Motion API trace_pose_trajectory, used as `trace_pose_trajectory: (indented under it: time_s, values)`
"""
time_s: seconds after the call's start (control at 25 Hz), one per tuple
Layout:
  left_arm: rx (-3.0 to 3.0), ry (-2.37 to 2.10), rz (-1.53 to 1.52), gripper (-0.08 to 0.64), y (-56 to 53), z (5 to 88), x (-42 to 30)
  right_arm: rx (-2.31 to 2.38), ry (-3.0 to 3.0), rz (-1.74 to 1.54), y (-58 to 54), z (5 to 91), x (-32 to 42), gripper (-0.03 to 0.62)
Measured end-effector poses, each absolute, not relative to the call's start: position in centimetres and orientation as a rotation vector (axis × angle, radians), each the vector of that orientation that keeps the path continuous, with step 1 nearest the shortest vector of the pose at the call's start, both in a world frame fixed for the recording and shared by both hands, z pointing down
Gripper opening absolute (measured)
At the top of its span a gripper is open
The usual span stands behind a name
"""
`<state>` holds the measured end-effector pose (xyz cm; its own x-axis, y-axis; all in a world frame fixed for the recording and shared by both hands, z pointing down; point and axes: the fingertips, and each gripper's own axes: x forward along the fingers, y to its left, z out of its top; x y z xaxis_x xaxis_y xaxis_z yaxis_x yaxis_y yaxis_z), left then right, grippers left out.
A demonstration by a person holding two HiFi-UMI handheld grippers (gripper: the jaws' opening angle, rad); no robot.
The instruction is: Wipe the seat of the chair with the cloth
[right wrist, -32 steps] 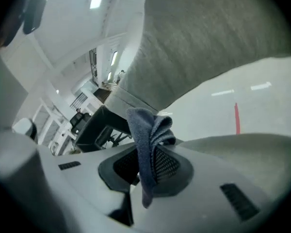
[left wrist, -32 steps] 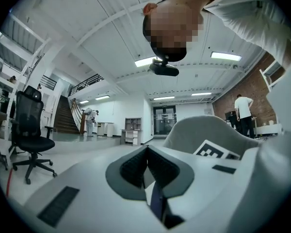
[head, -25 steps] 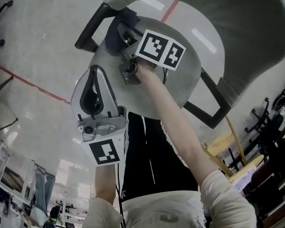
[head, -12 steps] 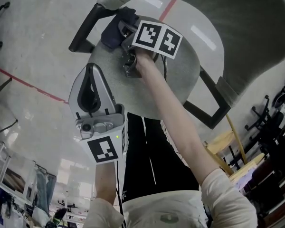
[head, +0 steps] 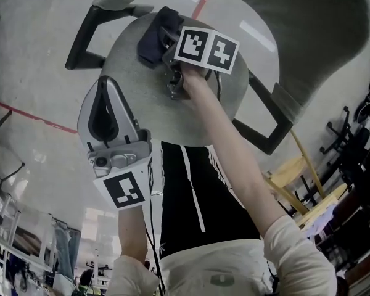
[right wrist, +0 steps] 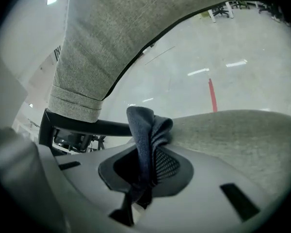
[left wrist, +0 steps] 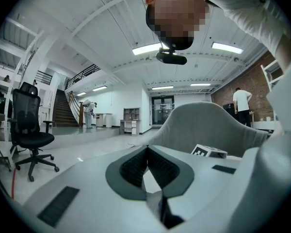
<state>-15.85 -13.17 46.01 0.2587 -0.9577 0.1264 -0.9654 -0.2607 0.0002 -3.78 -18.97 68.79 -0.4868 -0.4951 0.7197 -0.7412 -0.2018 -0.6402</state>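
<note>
The grey chair seat (head: 191,106) fills the upper middle of the head view, with its curved backrest (head: 320,36) wrapping round the far side. A dark blue cloth (head: 153,41) lies bunched on the seat's far left part. My right gripper (head: 163,43) is shut on it, and in the right gripper view the cloth (right wrist: 148,130) stands pinched between the jaws of the right gripper (right wrist: 148,148), against the seat (right wrist: 242,135). My left gripper (head: 103,82) hangs off the seat's near-left edge, shut and empty. In its own view the left gripper (left wrist: 146,149) faces the backrest (left wrist: 208,125).
A black armrest (head: 80,39) runs along the seat's left, another (head: 268,125) on the right. The person's black trousers (head: 191,196) stand just before the seat. A red floor line (head: 31,111) runs left. Wooden furniture (head: 296,193) is at right. A black office chair (left wrist: 31,130) stands farther off.
The right gripper has slid the cloth a little toward the seat's far-left part. The left gripper has drifted slightly left and stays shut.
</note>
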Motion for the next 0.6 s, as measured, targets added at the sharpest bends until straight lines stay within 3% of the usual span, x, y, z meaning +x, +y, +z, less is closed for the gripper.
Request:
trace_pose_trajectory:
  time_s: [0.6]
  values:
    - [2.515, -1.716, 0.245, 0.015, -11.2, 47.3, -11.5, 1.713, -1.52, 1.458, -9.9, 69.4, 12.0, 0.057]
